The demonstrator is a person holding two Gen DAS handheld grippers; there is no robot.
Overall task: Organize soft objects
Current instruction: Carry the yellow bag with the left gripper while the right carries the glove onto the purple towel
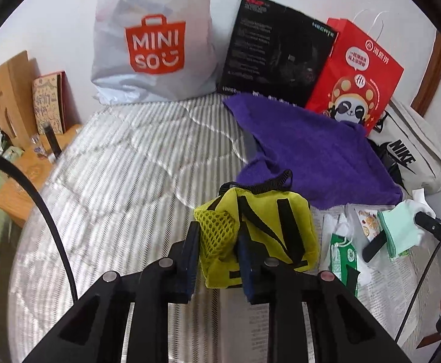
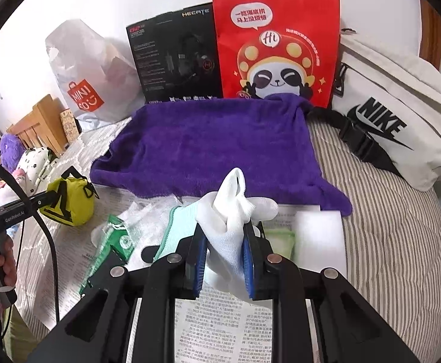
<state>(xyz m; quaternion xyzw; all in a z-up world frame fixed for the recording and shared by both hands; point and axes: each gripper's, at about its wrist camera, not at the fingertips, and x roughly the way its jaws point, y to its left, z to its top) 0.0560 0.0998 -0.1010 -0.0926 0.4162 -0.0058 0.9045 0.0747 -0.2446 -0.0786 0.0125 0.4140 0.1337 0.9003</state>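
Note:
My left gripper [image 1: 217,257] is shut on a yellow pouch [image 1: 265,230] with black straps and a mesh pocket, held just above the striped bed; the pouch also shows in the right wrist view [image 2: 69,202]. My right gripper [image 2: 225,260] is shut on a white glove [image 2: 232,220] and holds it above the newspaper [image 2: 211,326]. A purple towel [image 2: 208,148] lies spread flat beyond both grippers; it also shows in the left wrist view [image 1: 317,148]. A mint-green cloth [image 2: 178,230] lies under the glove.
A Miniso bag [image 1: 154,42], a black box [image 1: 277,51], a red panda bag [image 2: 276,42] and a white Nike bag [image 2: 401,115] stand along the wall. A green packet [image 2: 119,239] and a white sheet [image 2: 320,236] lie on the newspaper. A wooden headboard [image 1: 5,99] is at left.

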